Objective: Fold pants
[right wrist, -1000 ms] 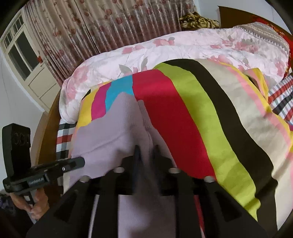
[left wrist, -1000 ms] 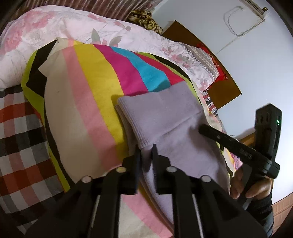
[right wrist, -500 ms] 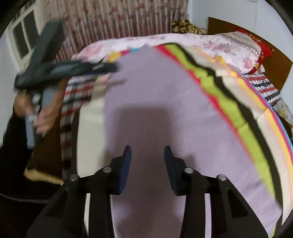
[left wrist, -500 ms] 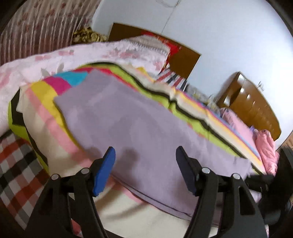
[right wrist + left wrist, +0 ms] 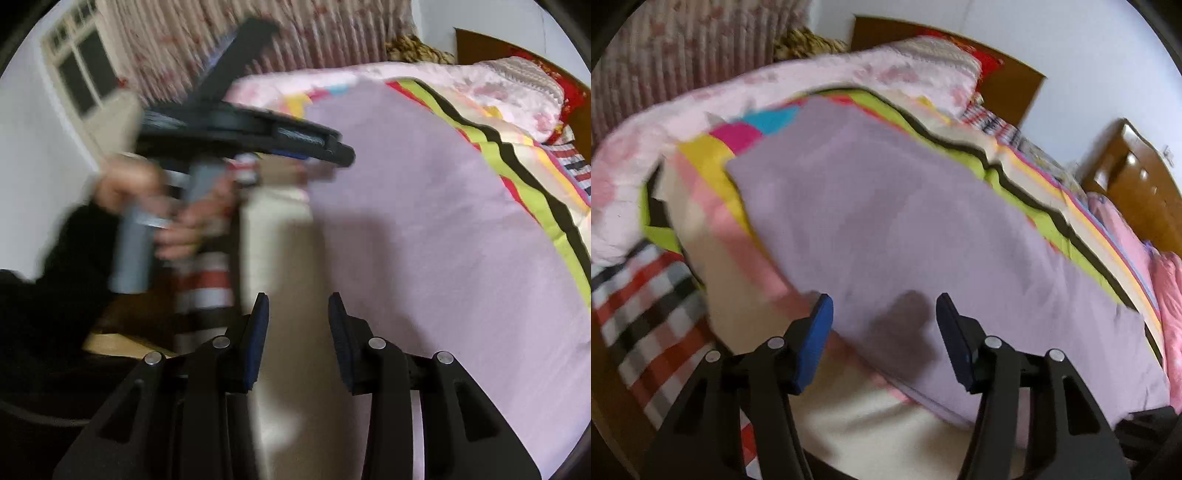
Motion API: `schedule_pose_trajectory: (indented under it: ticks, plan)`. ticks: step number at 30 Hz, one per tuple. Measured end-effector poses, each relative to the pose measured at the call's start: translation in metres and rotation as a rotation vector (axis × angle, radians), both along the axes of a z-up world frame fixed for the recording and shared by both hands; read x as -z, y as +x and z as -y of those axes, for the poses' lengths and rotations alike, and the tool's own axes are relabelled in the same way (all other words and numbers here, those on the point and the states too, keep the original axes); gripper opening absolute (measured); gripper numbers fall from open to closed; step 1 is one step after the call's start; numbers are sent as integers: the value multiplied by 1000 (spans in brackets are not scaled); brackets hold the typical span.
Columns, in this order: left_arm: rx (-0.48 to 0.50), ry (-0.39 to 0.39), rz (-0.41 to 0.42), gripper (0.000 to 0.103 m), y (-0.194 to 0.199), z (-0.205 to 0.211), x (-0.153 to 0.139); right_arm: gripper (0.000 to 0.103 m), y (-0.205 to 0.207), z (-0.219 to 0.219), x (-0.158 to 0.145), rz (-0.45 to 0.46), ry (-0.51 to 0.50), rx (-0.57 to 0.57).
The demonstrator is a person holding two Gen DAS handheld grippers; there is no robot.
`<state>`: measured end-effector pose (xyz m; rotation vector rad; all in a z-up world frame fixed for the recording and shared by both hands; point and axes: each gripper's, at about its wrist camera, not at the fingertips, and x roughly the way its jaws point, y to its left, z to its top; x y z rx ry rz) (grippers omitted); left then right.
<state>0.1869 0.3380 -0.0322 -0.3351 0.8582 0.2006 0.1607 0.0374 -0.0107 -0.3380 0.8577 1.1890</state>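
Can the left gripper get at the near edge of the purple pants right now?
Probably yes. The left gripper hangs just over the near edge of the pants, its jaws closing but with nothing between them yet. The pants lie flat on the striped blanket, and nothing covers that edge.

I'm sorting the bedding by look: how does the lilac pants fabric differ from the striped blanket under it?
The pants are one plain lilac colour; the striped blanket has many bright bands. The pants lie on top, covering less area; the blanket spreads wider beneath. Both lie fairly flat on the bed.
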Motion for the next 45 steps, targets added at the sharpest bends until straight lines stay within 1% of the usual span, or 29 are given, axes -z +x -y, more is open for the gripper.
schedule_pose_trajectory:
  ticks: [1, 2, 4, 5, 7, 9, 11, 12, 13, 14, 16, 18, 19, 21, 23, 24, 25, 26, 27, 28, 30, 32, 33, 36, 38, 41, 43, 44, 45]
  plan:
    - [23, 5, 40, 64, -3, 10, -9, 40, 7, 17, -6, 19, 13, 69]
    - [50, 10, 66, 70, -3, 20, -15, 42, 19, 43, -10, 33, 19, 182]
    - [149, 16, 113, 77, -1, 47, -26, 45, 41, 84, -10, 54, -23, 376]
    - [217, 23, 126, 81, 3, 65, -28, 46, 54, 113, -7, 53, -60, 506]
    - [275, 72, 107, 84, 13, 89, -24, 51, 69, 155, 0, 26, -82, 668]
    - [269, 102, 37, 84, 26, 99, -8, 70, 74, 194, 13, 26, -179, 828]
    - [235, 52, -61, 84, 41, 93, 16, 74, 73, 221, 33, -15, -268, 899]
    - [227, 45, -65, 85, 40, 91, 23, 76, 67, 231, 36, -17, -236, 894]
    - [231, 80, -47, 87, 40, 93, 22, 77, 62, 235, 36, -13, -232, 887]
    - [232, 94, -67, 87, 42, 95, 22, 78, 54, 240, 35, -19, -251, 877]
    - [201, 103, -92, 87, 43, 96, 18, 78, 37, 252, 25, 24, -252, 896]
    - [190, 76, -71, 87, 38, 100, 9, 86, 31, 271, 13, 71, -229, 955]
    - [205, 72, -52, 90, 32, 104, 6, 86, 24, 284, 9, 91, -222, 994]
    - [234, 118, -35, 94, 27, 118, 4, 86, 14, 319, 7, 110, -259, 1105]
    - [245, 163, -75, 94, 30, 128, 17, 86, 16, 355, 19, 72, -306, 1203]
    - [241, 156, -98, 95, 33, 128, 25, 86, 13, 371, 26, 32, -319, 1246]
    - [235, 158, -90, 100, 33, 128, 29, 86, 9, 387, 36, -16, -316, 1273]
    - [235, 180, -62, 101, 33, 129, 30, 86, 1, 398, 39, -32, -226, 1266]
    - [237, 200, -58, 101, 32, 131, 32, 86, -2, 398, 38, -30, -213, 1264]
    - [233, 199, -59, 101, 32, 131, 32, 86, -5, 394, 36, -21, -245, 1264]
    - [218, 163, -61, 101, 33, 126, 28, 86, -5, 377, 25, 38, -293, 1280]
    - [209, 101, -39, 101, 28, 121, 22, 87, -8, 359, 11, 84, -237, 1242]
    - [209, 45, 2, 101, 24, 115, 15, 87, -5, 346, 7, 95, -202, 1202]
    - [173, -59, 114, 101, 8, 90, -3, 87, -2, 297, -6, 135, -111, 1040]
    - [129, -151, 166, 101, 1, 56, -9, 87, 11, 254, -6, 135, -87, 910]
    - [14, -294, 175, 100, -3, -8, -3, 87, 31, 183, -2, 143, -81, 720]
    - [-67, -338, 202, 100, -11, -46, 1, 87, 39, 139, -3, 167, -82, 622]
    - [-118, -349, 210, 99, -15, -69, 6, 87, 45, 106, -2, 164, -77, 533]
    - [-136, -364, 210, 99, -17, -82, 9, 87, 48, 89, -3, 159, -66, 484]
